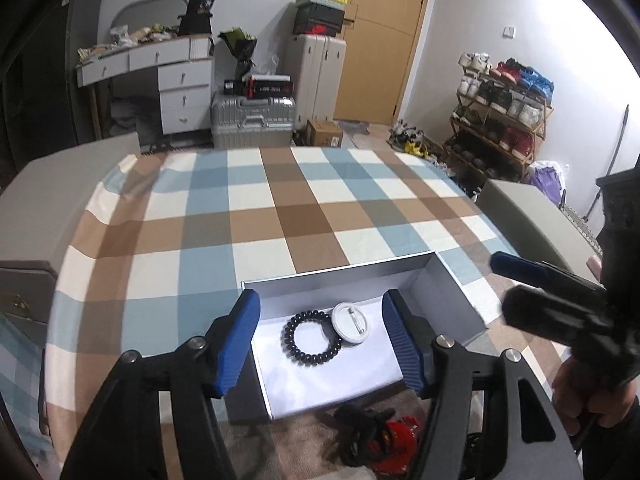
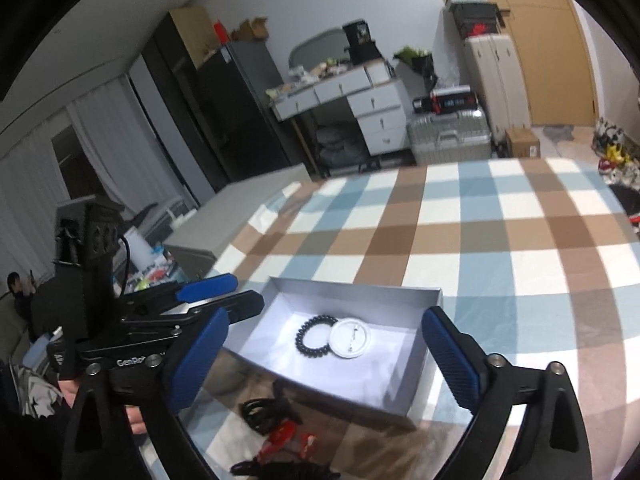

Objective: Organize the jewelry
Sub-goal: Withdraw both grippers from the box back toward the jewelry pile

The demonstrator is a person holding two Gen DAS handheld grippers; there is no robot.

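A shallow white box (image 1: 340,270) (image 2: 352,284) sits on the checked tablecloth. Inside lie a black bead bracelet (image 1: 289,330) (image 2: 304,336) and, touching it, a round white pin badge (image 1: 352,322) (image 2: 350,338). My left gripper (image 1: 320,308) (image 2: 244,290) hangs open over the box with nothing between its blue pads. My right gripper (image 2: 326,320) (image 1: 506,280) is open wide at the box's right side, also empty. A tangle of black and red pieces (image 1: 376,436) (image 2: 280,432) lies on the cloth in front of the box.
The checked cloth (image 1: 280,208) stretches far beyond the box. Grey blocks (image 1: 528,208) flank the table on both sides. Behind are suitcases (image 1: 252,120), a drawer desk (image 1: 180,80), a shoe rack (image 1: 504,120) and a wooden door (image 1: 380,40). A hand (image 1: 576,392) holds the right gripper.
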